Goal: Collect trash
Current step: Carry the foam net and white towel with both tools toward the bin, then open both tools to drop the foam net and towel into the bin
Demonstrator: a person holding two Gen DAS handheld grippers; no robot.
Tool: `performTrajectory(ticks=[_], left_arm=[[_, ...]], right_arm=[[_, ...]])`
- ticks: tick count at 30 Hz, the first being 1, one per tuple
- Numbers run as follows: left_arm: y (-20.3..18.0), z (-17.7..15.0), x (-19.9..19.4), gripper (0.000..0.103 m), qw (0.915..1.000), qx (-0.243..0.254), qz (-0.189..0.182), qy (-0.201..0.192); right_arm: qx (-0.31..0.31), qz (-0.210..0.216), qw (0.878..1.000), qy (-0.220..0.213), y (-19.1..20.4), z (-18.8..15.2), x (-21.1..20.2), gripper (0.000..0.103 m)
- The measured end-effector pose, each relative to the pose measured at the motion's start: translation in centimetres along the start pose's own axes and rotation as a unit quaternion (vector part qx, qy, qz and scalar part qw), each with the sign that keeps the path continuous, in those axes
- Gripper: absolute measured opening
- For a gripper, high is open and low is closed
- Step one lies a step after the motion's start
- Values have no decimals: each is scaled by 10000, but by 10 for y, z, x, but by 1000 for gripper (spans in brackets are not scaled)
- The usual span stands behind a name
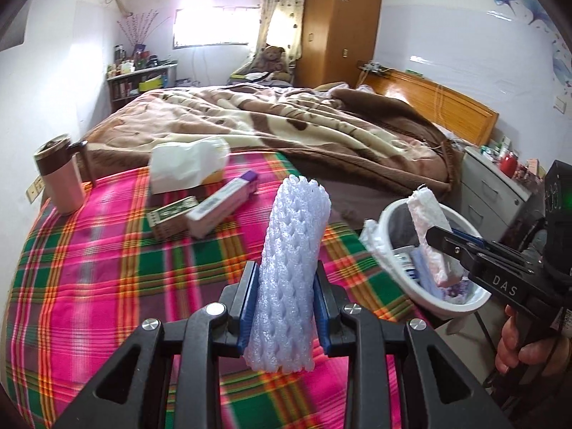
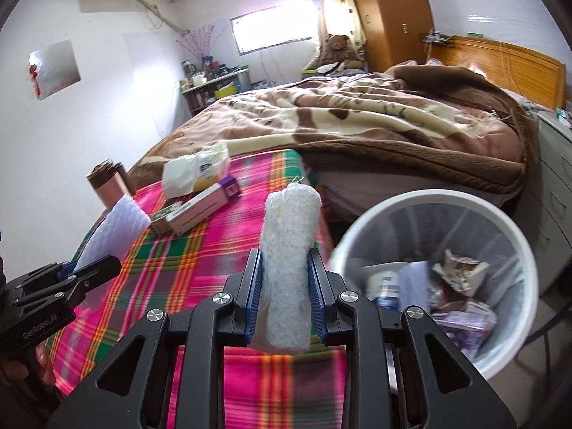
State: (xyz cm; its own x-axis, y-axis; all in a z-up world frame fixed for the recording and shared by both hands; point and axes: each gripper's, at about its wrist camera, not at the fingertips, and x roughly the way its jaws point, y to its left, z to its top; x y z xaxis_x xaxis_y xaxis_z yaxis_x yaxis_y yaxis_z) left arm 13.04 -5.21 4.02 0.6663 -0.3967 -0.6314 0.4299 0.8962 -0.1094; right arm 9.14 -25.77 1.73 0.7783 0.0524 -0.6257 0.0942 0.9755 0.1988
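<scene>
My left gripper [image 1: 286, 300] is shut on a white foam net sleeve [image 1: 291, 271] that stands upright between its blue pads, above the plaid bedspread [image 1: 107, 268]. My right gripper [image 2: 285, 286] is shut on a rolled white foam piece [image 2: 287, 261], also upright. The white trash bin [image 2: 514, 236] stands to the right of the bed and holds several scraps of paper and packaging. In the left wrist view the right gripper [image 1: 434, 237] hangs over the bin [image 1: 389, 264] with its foam piece [image 1: 429, 228]. In the right wrist view the left gripper [image 2: 96, 268] and its sleeve [image 2: 118, 232] are at the far left.
On the plaid bedspread lie a tissue pack [image 1: 186, 168], a pink and purple box [image 1: 221, 207], a small green patterned box [image 1: 171, 216] and a pink tumbler [image 1: 59, 175]. A brown blanket [image 1: 286, 125] covers the far bed. A grey drawer unit [image 1: 497, 186] stands behind the bin.
</scene>
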Motion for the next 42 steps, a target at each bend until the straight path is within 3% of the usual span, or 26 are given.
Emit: performTrajectory(ticks=[18, 30, 42], left_arm=[[-102, 12, 34, 30, 9965, 397, -713, 155], [-141, 12, 58, 30, 9932, 469, -993, 380], [-168, 7, 78, 30, 9912, 572, -1037, 584]], right_arm=[[322, -668, 9971, -173, -82, 8, -27, 26], [305, -1000, 9945, 90, -117, 7, -22, 26], [217, -1117, 9925, 456, -136, 3, -11, 26]])
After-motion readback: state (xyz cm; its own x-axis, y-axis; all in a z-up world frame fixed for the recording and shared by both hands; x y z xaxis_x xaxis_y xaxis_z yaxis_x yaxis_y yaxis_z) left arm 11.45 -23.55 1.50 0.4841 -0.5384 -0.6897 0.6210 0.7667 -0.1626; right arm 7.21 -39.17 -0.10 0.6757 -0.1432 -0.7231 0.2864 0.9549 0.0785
